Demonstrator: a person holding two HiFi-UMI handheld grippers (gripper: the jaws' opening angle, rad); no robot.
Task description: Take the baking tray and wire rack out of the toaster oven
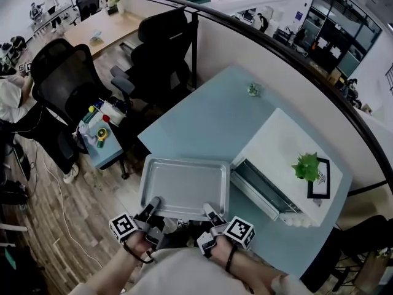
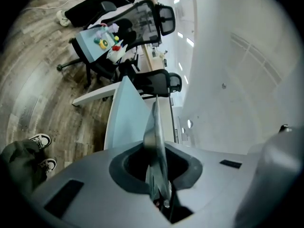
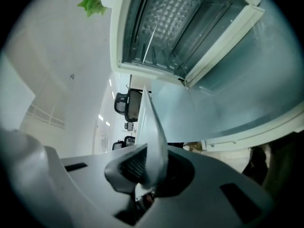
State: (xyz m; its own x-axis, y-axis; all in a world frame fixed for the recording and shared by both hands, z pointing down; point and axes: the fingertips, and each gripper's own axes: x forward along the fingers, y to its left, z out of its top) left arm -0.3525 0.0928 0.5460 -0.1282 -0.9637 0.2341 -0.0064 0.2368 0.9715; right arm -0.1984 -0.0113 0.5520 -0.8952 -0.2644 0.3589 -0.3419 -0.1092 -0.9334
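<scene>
A silver baking tray is held flat over the near-left corner of the pale blue table. My left gripper is shut on the tray's near rim at the left, and my right gripper is shut on the same rim at the right. In each gripper view the tray's rim shows edge-on between the jaws. The white toaster oven stands to the right with its glass door folded down. Inside the open oven the wire rack shows.
A small green plant and a black frame sit on the oven's top. Black office chairs and a small side table with toys stand to the left on the wood floor. A curved partition wall bounds the table.
</scene>
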